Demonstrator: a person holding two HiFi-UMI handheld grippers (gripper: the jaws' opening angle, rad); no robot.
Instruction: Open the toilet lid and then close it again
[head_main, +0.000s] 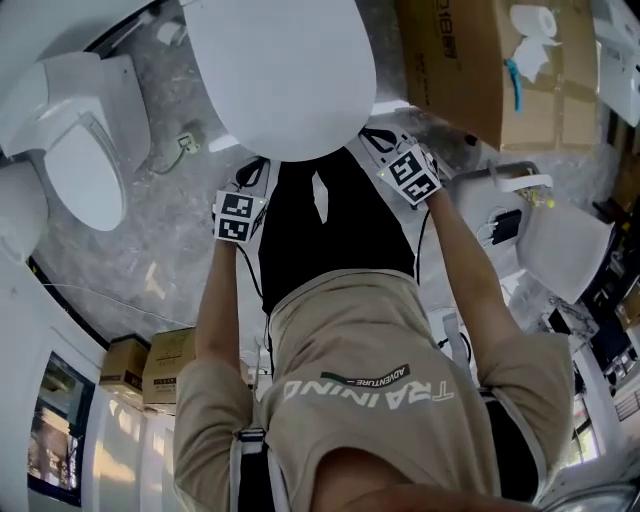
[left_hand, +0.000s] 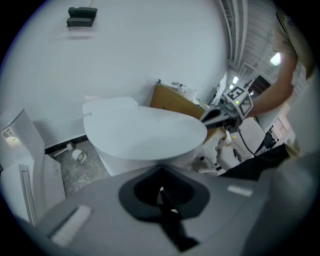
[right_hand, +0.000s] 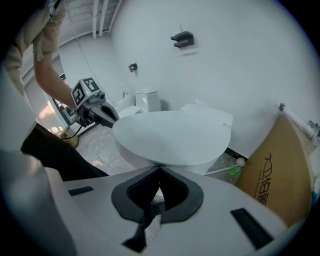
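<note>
Head view: one glossy white oval toilet lid (head_main: 280, 70), down. Flanking its front edge, two tongs: left gripper (head_main: 261, 162) and right gripper (head_main: 367, 132), both pinched together, empty.

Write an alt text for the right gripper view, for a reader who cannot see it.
A white toilet lid, lying down flat, fills the middle, and the right gripper is just before its front edge with its jaws together. The left gripper points at the lid's left side, and a cardboard box stands at the right.
</note>
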